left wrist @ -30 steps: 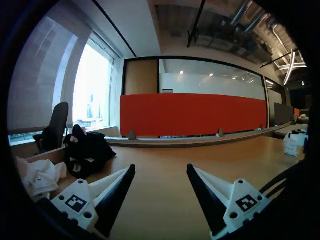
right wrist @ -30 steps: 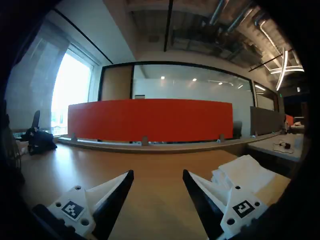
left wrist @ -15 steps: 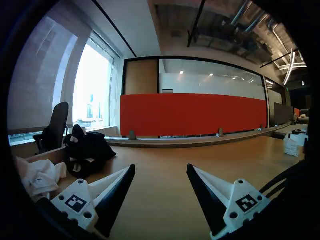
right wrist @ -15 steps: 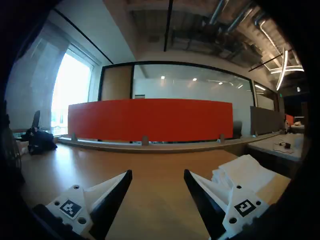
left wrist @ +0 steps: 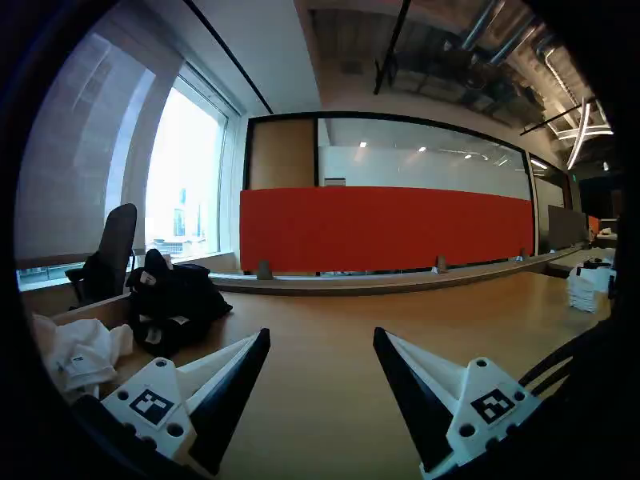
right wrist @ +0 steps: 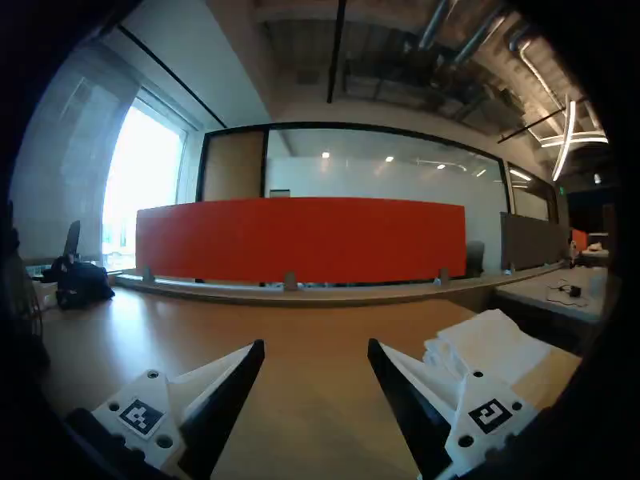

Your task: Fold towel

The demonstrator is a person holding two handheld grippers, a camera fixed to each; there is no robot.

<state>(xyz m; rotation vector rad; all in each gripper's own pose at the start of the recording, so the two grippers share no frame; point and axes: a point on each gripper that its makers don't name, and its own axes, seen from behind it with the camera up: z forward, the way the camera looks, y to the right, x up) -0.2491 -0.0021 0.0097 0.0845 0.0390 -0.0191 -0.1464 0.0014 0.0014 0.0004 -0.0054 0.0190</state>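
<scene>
Wood-topped desk (left wrist: 336,316) stretches ahead of both claws, and neither one holds anything. The left claw (left wrist: 320,331) hovers low over the bare wood with its jaws spread wide apart. The right claw (right wrist: 315,342) is parted just as wide, also above bare wood. A crumpled white towel (left wrist: 80,356) lies at the near left edge of the left gripper view, well apart from that claw. Just beyond it sits a black bundle of fabric (left wrist: 172,304), with an office chair (left wrist: 112,248) behind by the window (left wrist: 182,192). A stack of folded white towels (right wrist: 488,344) rests on the desk just right of the right claw. An orange partition (right wrist: 300,240) runs along the far side.
</scene>
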